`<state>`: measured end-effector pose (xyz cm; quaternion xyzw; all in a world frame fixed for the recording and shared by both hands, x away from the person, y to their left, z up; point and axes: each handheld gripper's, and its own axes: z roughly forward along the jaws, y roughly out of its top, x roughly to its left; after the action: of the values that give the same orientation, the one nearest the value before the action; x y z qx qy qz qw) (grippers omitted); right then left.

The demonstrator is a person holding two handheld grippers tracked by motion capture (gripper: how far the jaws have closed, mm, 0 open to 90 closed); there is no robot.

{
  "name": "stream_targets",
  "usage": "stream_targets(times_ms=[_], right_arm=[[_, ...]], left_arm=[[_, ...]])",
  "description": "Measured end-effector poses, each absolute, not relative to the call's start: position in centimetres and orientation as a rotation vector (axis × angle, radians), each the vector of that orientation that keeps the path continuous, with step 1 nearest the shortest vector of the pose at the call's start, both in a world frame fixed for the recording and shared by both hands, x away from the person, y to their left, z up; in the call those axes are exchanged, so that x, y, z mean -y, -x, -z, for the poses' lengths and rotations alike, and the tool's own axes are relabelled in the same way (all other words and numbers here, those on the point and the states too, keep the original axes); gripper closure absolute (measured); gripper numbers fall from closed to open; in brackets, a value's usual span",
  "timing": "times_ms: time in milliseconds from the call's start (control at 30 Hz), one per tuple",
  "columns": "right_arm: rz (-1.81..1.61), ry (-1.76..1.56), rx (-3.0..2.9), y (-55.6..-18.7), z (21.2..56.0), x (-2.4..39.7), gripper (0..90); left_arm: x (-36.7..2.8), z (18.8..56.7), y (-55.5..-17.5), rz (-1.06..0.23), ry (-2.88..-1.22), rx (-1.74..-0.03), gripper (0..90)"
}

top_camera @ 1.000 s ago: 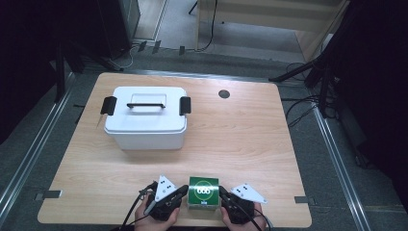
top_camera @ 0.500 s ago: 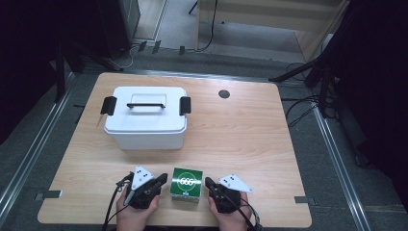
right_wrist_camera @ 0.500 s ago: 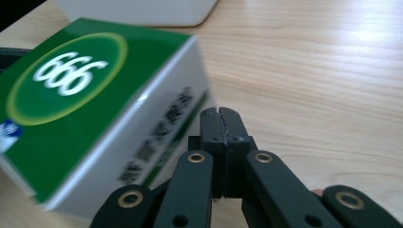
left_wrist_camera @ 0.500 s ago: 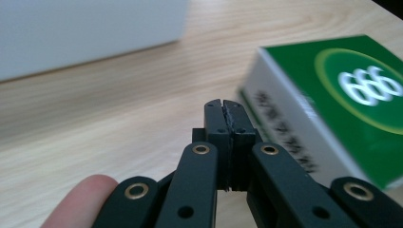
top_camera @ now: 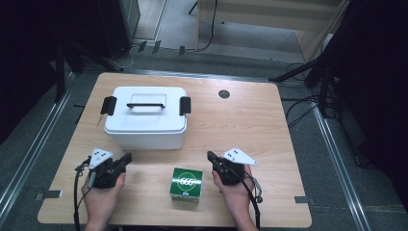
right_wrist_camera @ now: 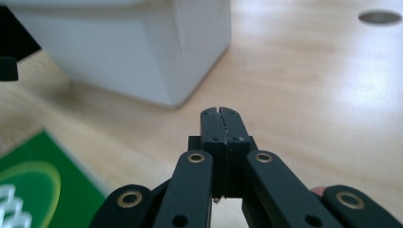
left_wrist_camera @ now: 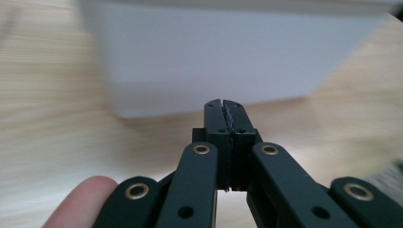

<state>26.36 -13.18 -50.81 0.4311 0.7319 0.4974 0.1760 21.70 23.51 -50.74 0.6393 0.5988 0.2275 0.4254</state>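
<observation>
The left gripper [top_camera: 126,159] sat with its jaws together and empty, the white lidded box [top_camera: 146,117] just ahead of it and nearer to it than to the other. The green carton [top_camera: 186,184] lay between both tools, touching neither. The right gripper [top_camera: 210,156], also pressed together and empty, pointed toward the box's near right corner.

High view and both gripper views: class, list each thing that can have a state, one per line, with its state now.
White bin: lid on, both black latches down, handle flat.
Green box: closed, upright on the table, untouched.
Left gripper: shut, empty.
Right gripper: shut, empty.
</observation>
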Motion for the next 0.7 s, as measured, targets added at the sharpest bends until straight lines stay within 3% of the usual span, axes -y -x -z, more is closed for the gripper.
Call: stream_targets(times_ms=[267,700], right_arm=[[-1.379,-1.202,-2.065,-31.1,49.1,12.0,90.0],[-1.349,-1.18,-2.166,-35.9,48.5,8.4,90.0]], left_arm=[[-29.2,50.3,-23.3,-0.639,-1.495,-1.63,90.0],[-32.0,49.3,-27.5,-0.668,-1.448,-1.708,90.0]])
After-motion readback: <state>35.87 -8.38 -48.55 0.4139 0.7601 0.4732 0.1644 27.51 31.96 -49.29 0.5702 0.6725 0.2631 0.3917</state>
